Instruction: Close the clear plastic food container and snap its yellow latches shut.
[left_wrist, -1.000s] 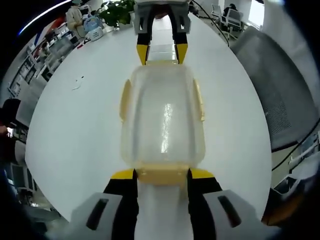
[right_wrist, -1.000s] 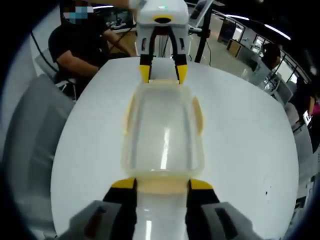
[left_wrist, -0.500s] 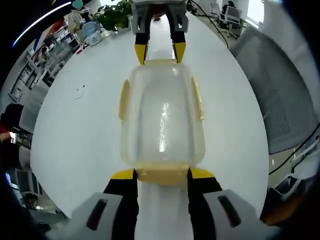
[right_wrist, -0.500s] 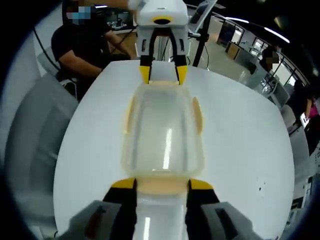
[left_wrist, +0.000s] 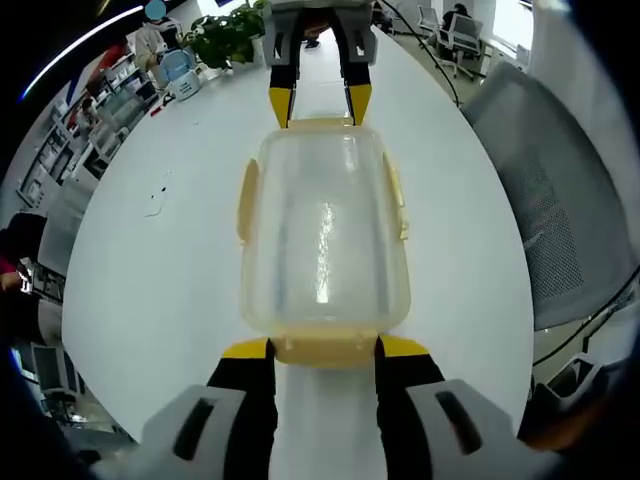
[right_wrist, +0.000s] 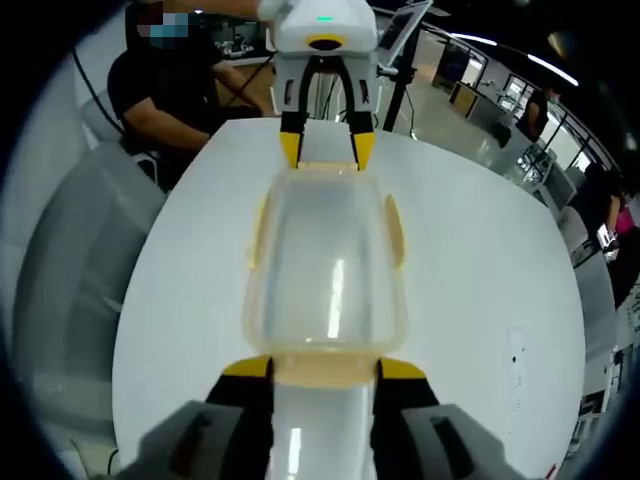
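My left claw (left_wrist: 322, 348): jaws spread, straddling the near yellow latch (left_wrist: 322, 350). My right claw (right_wrist: 323, 369): likewise spread, at the opposite latch (right_wrist: 323, 371). Between them: clear container (left_wrist: 322, 232), lid on, resting on white table (left_wrist: 150, 260).

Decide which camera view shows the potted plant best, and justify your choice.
The left gripper view: the potted plant stands at the white table's far end. The right gripper view looks the opposite way, toward a seated person.

My round white table (left_wrist: 150, 270) has a grey mesh chair (left_wrist: 560, 230) on its right, a potted plant (left_wrist: 225, 35) at its far end — beyond, office desks and ceiling strip lights (right_wrist: 555, 65).
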